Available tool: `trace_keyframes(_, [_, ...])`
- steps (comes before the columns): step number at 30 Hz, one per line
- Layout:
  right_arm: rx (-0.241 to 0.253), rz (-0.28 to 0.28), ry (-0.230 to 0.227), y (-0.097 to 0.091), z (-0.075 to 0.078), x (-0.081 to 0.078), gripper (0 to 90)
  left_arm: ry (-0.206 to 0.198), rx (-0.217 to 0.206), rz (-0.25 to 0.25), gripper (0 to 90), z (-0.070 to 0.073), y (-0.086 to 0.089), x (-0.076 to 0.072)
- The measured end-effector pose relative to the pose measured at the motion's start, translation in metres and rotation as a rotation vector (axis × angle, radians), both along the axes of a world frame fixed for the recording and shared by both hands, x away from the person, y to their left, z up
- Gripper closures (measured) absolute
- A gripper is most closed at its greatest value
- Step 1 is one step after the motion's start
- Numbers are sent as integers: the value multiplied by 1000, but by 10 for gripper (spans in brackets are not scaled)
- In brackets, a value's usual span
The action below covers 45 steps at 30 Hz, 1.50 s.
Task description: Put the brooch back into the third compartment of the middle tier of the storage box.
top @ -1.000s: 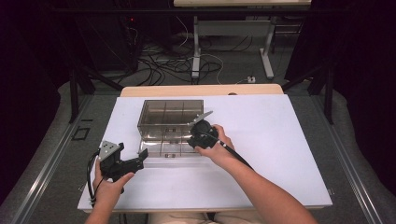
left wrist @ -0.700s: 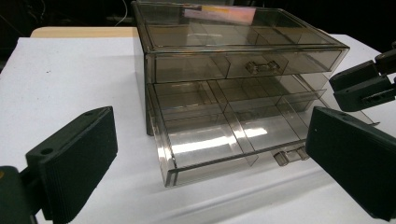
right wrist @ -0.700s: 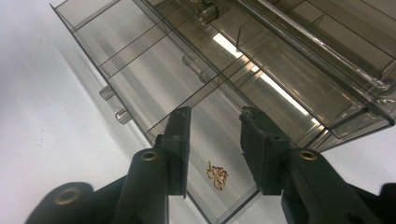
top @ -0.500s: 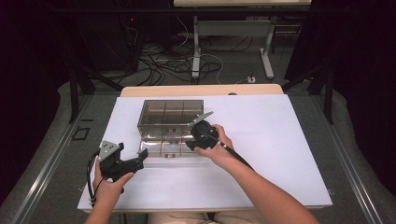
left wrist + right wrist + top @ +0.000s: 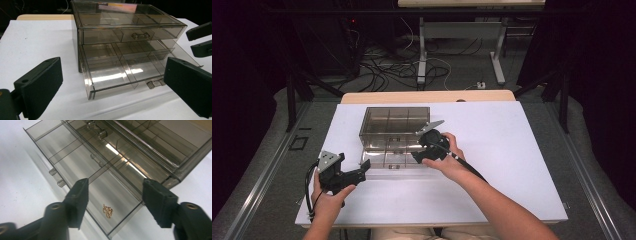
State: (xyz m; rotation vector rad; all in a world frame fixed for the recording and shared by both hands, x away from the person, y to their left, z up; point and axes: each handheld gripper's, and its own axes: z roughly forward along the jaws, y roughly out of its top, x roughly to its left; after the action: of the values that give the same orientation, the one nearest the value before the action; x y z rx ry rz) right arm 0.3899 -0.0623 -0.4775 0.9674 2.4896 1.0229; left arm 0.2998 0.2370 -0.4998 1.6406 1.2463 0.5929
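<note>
Step in hand: I judged this the drop-off; a small gold trinket (image 5: 107,211) lay on the floor of the bottom drawer (image 5: 75,162), directly under my right gripper (image 5: 115,202), which hung just above it.
Right gripper state: its jaws had just been opening and stood apart, with nothing pinched between them; the trinket lay free below the gap.
Left gripper state: my left gripper (image 5: 110,87) had its jaws spread wide and empty, parked on the table (image 5: 512,150) at about 8 o'clock from the organiser (image 5: 394,135) in the high view.
Where the thing was: in the right-hand end compartment of the pulled-out drawer, near its front wall; in the right gripper view that put it at 6 o'clock, low in the frame.
How it looked: a tiny tangle of thin gold loops, bright against the smoky plastic; too small for me to say whether it was a chain, an earring or rings.
The organiser: clear, smoke-tinted, with stacked drawers split into compartments; the top drawer (image 5: 130,35) sat closed, the bottom one slid well out toward me.
Next move, as I read it: lift the right gripper clear without brushing the drawer wall, then press the drawer front at its small handle (image 5: 153,83) and slide it squarely home.
Risk: a jolt could skip so light a piece into the neighbouring compartment.
</note>
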Motion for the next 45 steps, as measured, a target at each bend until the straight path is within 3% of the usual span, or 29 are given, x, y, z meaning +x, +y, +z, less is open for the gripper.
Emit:
trace_keyframes(8, [24, -12, -14, -7, 4, -5, 213, -2, 6, -2, 26, 0, 0, 0])
trace_keyframes(17, [47, -46, -23, -17, 9, -7, 129, -1, 3, -1, 26, 0, 0, 0])
trace_keyframes(20, [30, -48, -32, -23, 11, -7, 60, -1, 1, -1, 26, 0, -1, 0])
trace_keyframes(23, [48, -66, -45, -27, 10, -7, 2, 2, 1, -1, 26, 0, -1, 0])
trace_keyframes(31, [24, -108, -55, -40, 12, -9, 0, 3, 0, -1, 26, 0, -1, 0])
trace_keyframes(34, [27, -130, -81, -46, 12, -10, 0, 2, 1, -2, 26, -1, -1, 0])
trace_keyframes(45, [44, -186, -79, -67, 12, -13, 0, 3, 2, -1, 26, -1, -2, 0])
